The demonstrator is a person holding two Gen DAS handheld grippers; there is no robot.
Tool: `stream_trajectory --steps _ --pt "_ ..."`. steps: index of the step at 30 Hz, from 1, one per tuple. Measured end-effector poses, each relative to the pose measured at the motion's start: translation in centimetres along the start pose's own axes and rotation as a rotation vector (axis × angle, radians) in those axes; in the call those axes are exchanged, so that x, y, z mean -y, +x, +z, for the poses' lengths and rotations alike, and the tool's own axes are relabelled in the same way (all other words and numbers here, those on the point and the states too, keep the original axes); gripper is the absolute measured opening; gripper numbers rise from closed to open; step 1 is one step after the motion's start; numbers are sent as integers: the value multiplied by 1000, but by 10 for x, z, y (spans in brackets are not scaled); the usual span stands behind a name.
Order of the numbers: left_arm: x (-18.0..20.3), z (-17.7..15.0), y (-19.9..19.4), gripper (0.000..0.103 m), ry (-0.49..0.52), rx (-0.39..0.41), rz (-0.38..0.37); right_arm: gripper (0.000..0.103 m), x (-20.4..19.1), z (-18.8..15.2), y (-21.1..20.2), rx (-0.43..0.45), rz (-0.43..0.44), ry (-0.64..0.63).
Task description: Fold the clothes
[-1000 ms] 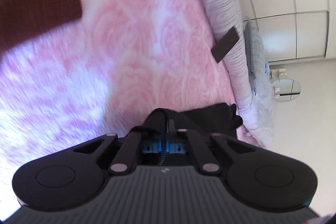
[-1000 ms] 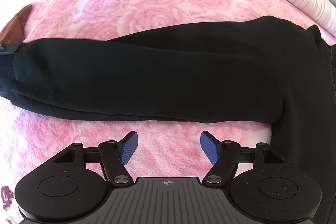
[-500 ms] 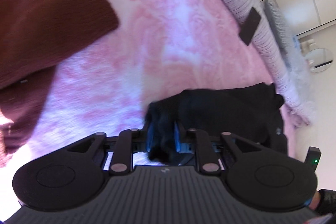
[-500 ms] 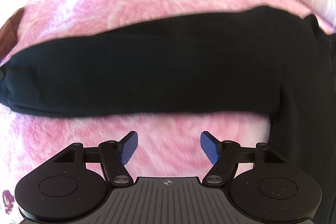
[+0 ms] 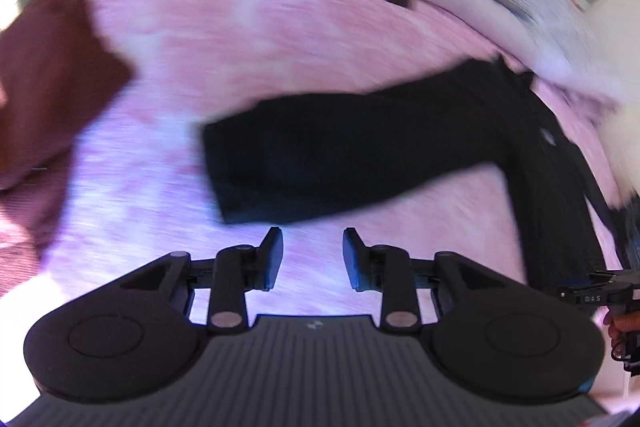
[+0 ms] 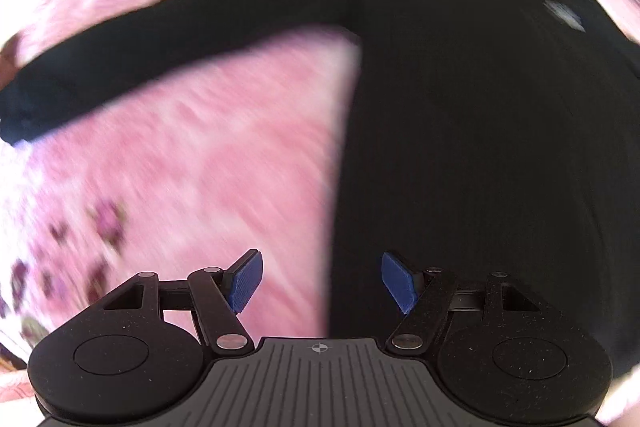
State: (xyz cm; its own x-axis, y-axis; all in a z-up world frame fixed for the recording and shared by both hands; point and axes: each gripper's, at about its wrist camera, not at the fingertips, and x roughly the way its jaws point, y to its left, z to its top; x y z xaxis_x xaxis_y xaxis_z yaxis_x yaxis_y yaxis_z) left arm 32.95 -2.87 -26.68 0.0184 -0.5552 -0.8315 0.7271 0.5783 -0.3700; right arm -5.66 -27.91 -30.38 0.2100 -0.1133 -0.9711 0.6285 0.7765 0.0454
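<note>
Black long-sleeve top lies spread on the pink floral bedspread, one sleeve stretched out sideways, body running down the right of both views. Left gripper hovers just short of the cuff end, jaws opening, nothing between them — sleeve lies flat. Right gripper hangs over the body's side edge, jaws wide and empty, pink cover under one pad, black cloth under the other. Both views are motion-blurred. A brown garment sits well apart at the far left.

Step in hand, as I judge it: start the sleeve fold. To do it well, pinch both layers at the cuff, hold the shoulder edge down with the right, carry the sleeve across the body without dragging the torso, then smooth.
</note>
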Motion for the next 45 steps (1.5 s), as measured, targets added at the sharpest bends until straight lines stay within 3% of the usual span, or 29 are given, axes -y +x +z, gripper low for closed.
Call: stream_trajectory --steps 8,12,14,18,24,29,30,32,35,39,45 --pt "131 -37 14 32 236 -92 -103 70 122 -109 -61 -42 -166 294" --pt "197 -59 8 33 361 -95 -92 70 183 -153 -94 -11 -197 445" --pt "229 -67 -3 33 376 -80 -67 70 211 -169 -108 17 -196 493" --pt "293 -84 -26 40 383 -43 -11 70 253 -179 -136 85 -167 510" --pt "364 -94 -48 43 384 -32 69 70 283 -157 -189 183 -141 374" --pt "403 -79 -61 56 478 -8 84 70 271 -148 -235 278 -229 327" --pt "409 -75 -63 63 503 -3 81 73 266 -147 -243 299 -255 328" --pt "418 -65 -66 65 556 13 64 95 255 -152 -257 334 -283 347" --pt "422 -55 -70 72 648 38 39 95 236 -159 -271 378 -306 383" --pt "407 -51 -81 80 759 69 -15 95 196 -169 -280 393 -358 464" --pt "350 -55 -107 83 881 75 -55 95 96 -178 -290 389 -401 589"
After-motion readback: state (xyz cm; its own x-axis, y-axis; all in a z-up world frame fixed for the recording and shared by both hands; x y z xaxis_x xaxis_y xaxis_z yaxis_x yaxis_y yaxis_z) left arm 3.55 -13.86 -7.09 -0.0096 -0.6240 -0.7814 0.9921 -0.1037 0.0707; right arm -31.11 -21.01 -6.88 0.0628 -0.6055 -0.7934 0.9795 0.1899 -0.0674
